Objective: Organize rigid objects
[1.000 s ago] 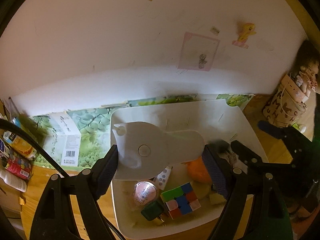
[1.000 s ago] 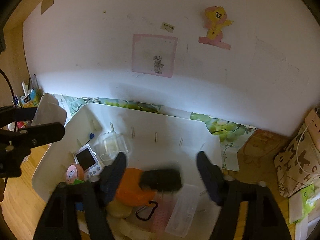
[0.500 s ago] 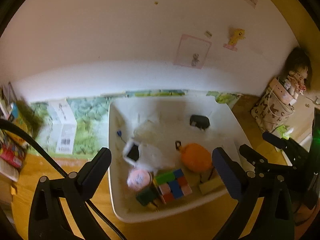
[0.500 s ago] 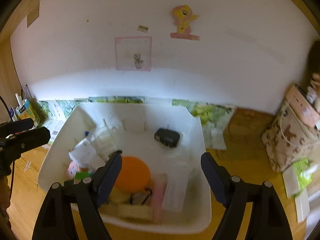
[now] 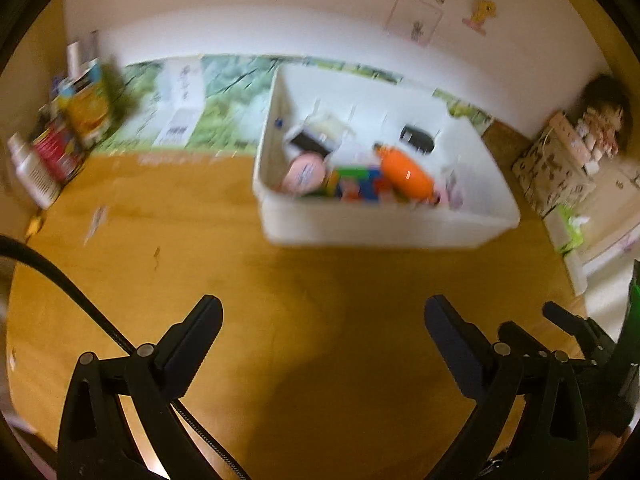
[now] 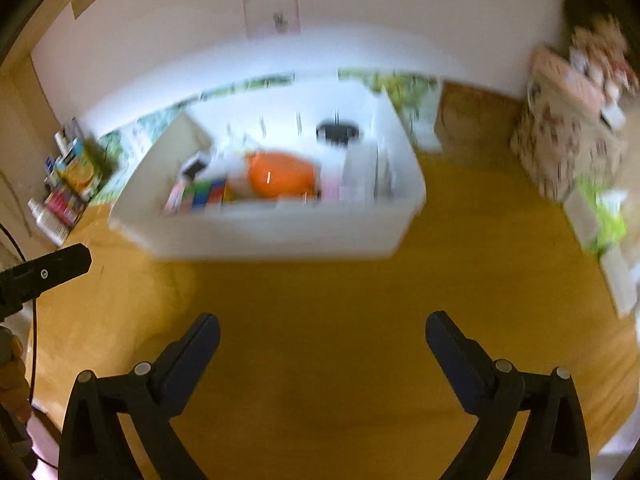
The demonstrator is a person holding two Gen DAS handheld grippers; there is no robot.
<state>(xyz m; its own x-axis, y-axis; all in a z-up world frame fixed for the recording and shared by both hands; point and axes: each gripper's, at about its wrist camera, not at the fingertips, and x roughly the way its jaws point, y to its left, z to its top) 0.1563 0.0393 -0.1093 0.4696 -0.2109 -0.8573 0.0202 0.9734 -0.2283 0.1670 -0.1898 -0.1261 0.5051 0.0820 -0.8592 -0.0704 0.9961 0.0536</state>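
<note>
A white bin (image 5: 360, 228) (image 6: 280, 232) stands on the wooden table near the wall. It holds an orange object (image 5: 406, 174) (image 6: 280, 174), a colour cube (image 5: 356, 184) (image 6: 208, 194), a pink round item (image 5: 304, 172), a black adapter (image 5: 416, 140) (image 6: 338, 132) and a small white device (image 5: 306, 142). My left gripper (image 5: 322, 320) is open and empty over bare table, well in front of the bin. My right gripper (image 6: 322, 336) is open and empty too, also in front of the bin. Both views are blurred.
Bottles and cartons (image 5: 60, 140) (image 6: 68, 184) stand at the left by the wall. A patterned bag with a doll (image 5: 568, 160) (image 6: 576, 128) stands at the right. Green printed sheets (image 5: 188, 108) lie behind the bin. White and green boxes (image 6: 608, 232) lie at the right edge.
Both grippers have let go of their objects into the bin and pulled back and away from it. The bin now sits farther off in both views.
</note>
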